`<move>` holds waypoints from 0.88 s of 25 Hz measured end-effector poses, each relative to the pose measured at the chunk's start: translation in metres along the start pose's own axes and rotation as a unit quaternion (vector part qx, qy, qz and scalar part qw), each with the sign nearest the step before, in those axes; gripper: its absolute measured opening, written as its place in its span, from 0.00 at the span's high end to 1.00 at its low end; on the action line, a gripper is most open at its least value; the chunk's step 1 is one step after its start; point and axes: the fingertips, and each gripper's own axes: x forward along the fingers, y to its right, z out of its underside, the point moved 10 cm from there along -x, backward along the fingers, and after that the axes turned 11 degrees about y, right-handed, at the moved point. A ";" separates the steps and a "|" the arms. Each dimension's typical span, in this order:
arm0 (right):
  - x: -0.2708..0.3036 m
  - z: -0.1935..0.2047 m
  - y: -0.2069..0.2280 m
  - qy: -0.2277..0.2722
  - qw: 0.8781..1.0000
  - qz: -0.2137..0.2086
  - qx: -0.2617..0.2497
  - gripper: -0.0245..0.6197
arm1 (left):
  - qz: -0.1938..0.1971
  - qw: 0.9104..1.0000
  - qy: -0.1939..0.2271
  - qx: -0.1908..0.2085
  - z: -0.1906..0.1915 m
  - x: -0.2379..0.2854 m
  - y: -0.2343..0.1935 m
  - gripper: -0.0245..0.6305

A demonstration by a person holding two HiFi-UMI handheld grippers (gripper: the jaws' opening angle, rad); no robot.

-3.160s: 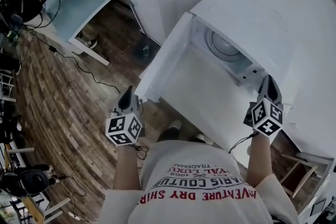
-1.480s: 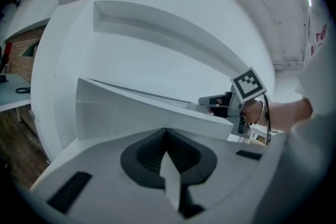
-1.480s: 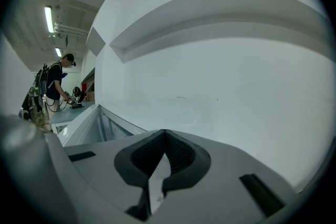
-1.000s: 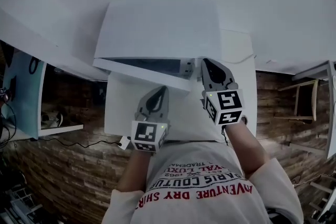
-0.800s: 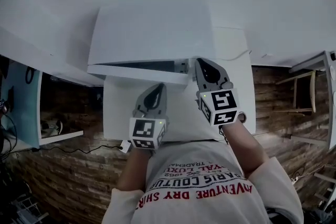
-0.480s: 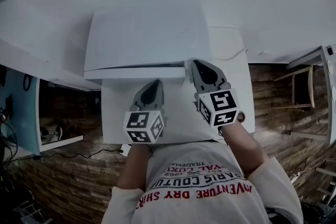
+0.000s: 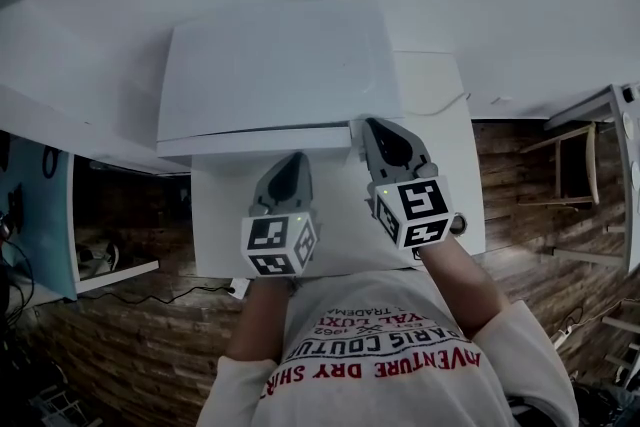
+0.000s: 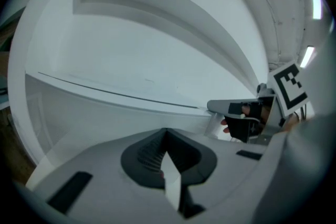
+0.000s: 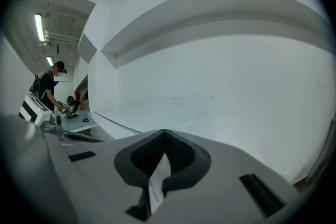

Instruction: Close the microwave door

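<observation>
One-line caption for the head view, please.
Seen from above: white microwave with door apparently closed, right tool at its right end, left tool nearby, both shut and empty.

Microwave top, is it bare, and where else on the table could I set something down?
The microwave top is bare. So is the table strip right of it. In front, the left gripper and right gripper crowd it.
</observation>
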 end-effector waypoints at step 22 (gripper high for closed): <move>-0.001 -0.002 -0.002 -0.008 1.000 0.006 0.008 0.95 | 0.019 0.999 0.026 0.033 -0.014 -0.003 -0.007 0.97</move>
